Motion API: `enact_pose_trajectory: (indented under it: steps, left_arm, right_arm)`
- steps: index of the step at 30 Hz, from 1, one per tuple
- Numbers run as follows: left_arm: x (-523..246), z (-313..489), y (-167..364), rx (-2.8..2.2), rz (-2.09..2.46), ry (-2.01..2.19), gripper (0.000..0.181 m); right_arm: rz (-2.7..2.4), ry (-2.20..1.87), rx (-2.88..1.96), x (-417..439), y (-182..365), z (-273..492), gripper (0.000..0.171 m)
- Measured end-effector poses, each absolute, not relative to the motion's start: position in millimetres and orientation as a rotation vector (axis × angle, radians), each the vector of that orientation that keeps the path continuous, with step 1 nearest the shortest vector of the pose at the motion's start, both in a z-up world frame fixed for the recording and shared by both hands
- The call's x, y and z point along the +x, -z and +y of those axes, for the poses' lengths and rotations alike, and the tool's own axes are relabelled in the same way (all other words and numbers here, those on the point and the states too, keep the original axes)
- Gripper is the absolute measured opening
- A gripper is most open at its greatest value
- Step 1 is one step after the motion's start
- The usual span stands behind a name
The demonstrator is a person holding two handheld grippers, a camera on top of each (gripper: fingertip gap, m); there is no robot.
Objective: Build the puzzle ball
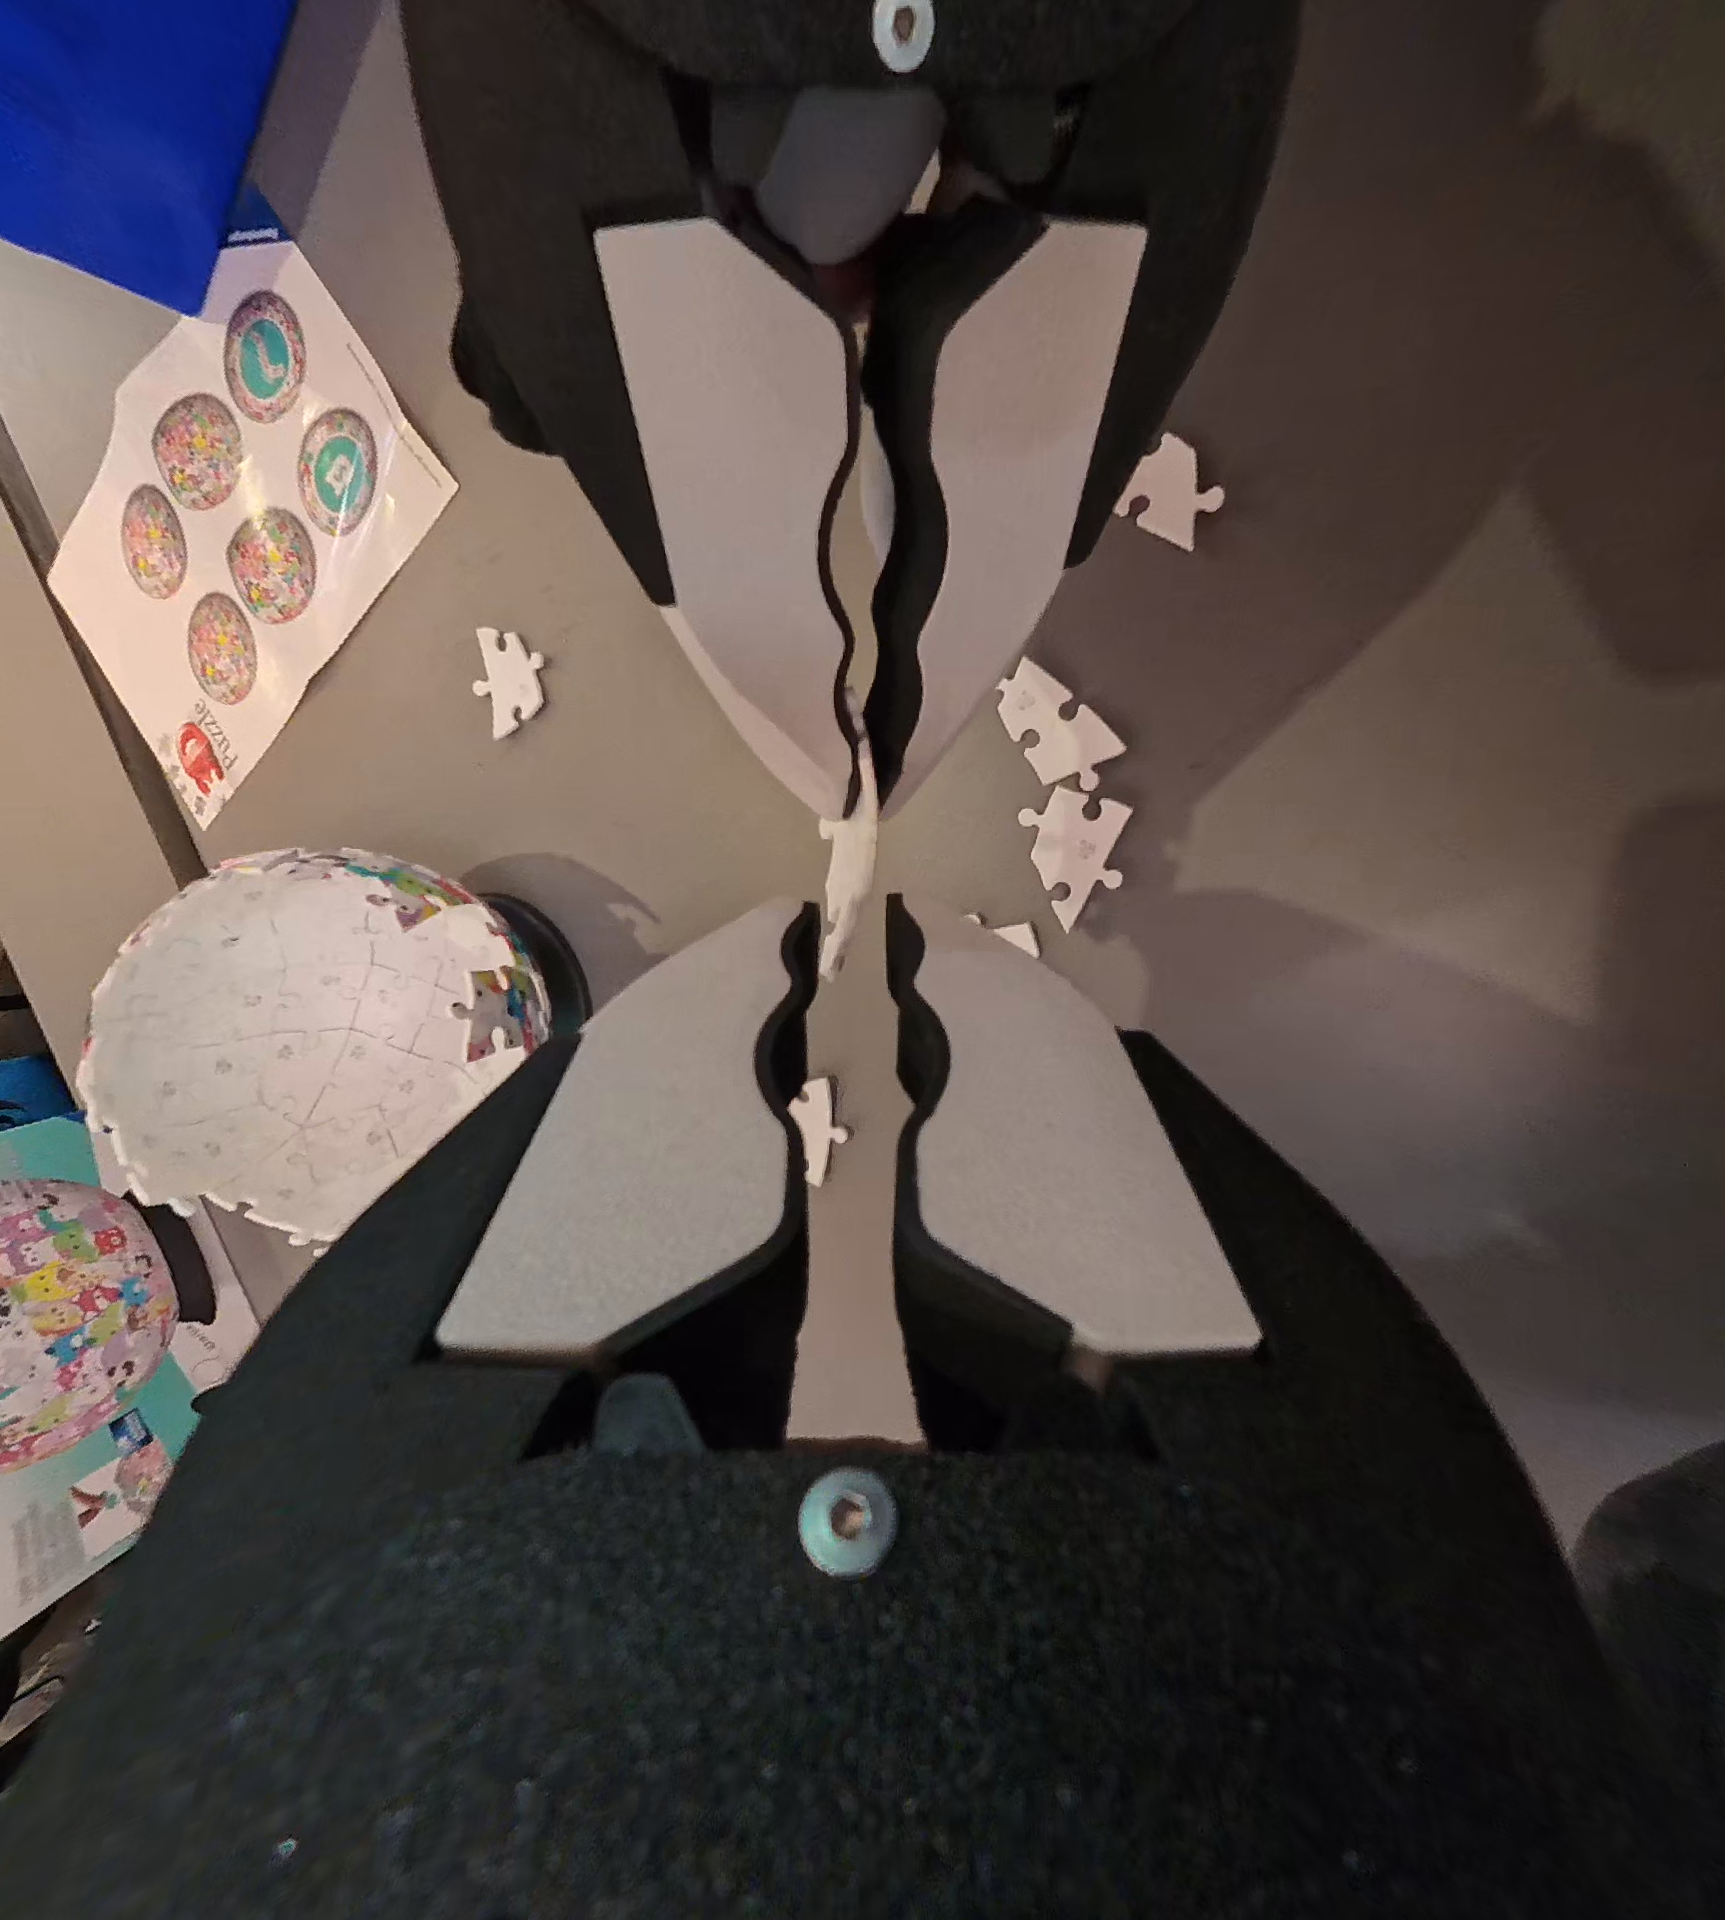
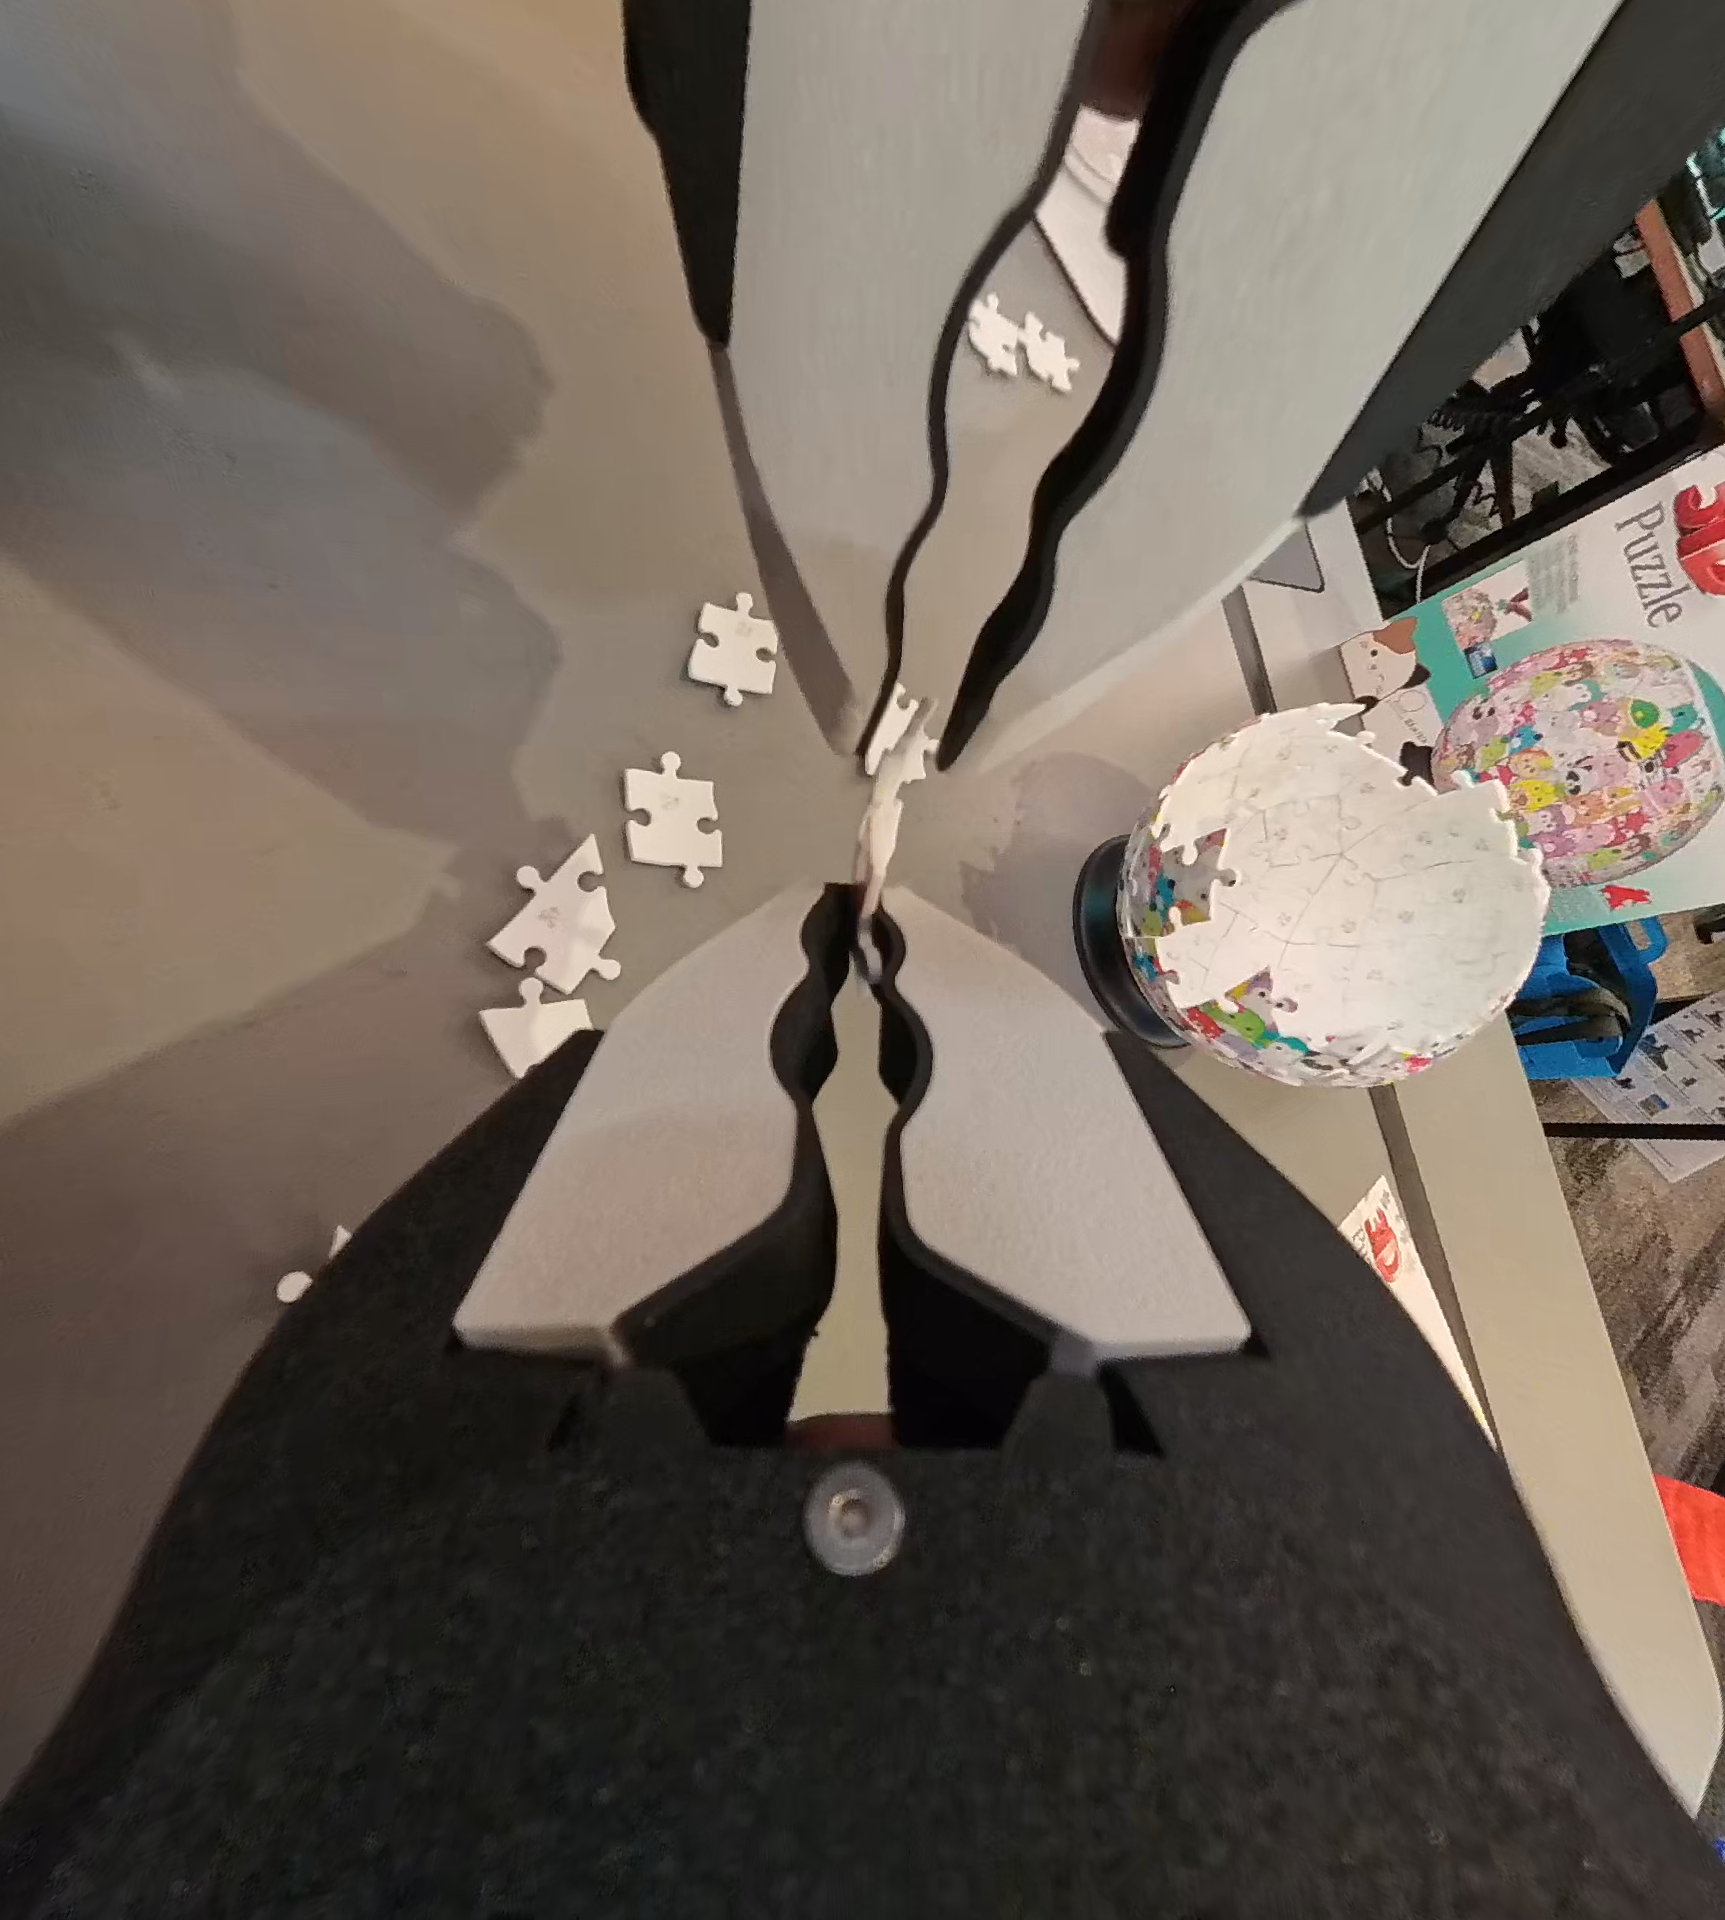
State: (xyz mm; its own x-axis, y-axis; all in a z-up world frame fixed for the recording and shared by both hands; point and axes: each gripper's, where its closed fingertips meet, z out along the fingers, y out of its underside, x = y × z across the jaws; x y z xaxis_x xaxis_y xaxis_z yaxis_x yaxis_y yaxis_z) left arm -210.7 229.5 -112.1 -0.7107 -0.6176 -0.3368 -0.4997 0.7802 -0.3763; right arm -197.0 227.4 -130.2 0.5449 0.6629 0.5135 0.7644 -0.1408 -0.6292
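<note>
Grey table [image 1: 629, 790] underneath; both claws meet tip to tip above it. Left claw [image 1: 842, 914] stands slightly parted around a white puzzle piece [image 1: 847, 883], which the right claw [image 2: 863, 925] pinches. Roughly six loose pieces [image 1: 1055, 722] lie flat. Half-built puzzle ball [image 2: 1336, 914] sits beside. Only the left view shows the picture sheet [image 1: 255, 520].

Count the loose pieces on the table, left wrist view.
6 pieces: one left of the right gripper, one right of it, two lower right, one half-hidden beside the left fingers, one between them. Others may hide.
</note>
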Motion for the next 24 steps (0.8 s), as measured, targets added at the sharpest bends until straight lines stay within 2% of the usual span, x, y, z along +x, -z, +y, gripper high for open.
enact_pose_trajectory:
  steps: [5,21,24]
  left_arm:
    - [-210.7,227.2,113.6,-0.840,2.535,0.369,0.005]
    - [-211.3,226.9,114.4,-0.787,2.546,0.357,0.002]
    - [-212.3,229.2,114.9,-0.781,2.553,0.342,0.002]
  right_arm:
    - [-1.169,0.134,-1.859,-197.7,130.0,227.2,0.002]
    - [-1.152,0.119,-1.852,-196.6,129.5,228.2,0.003]
    - [-1.117,0.087,-1.844,-195.1,125.8,227.1,0.014]
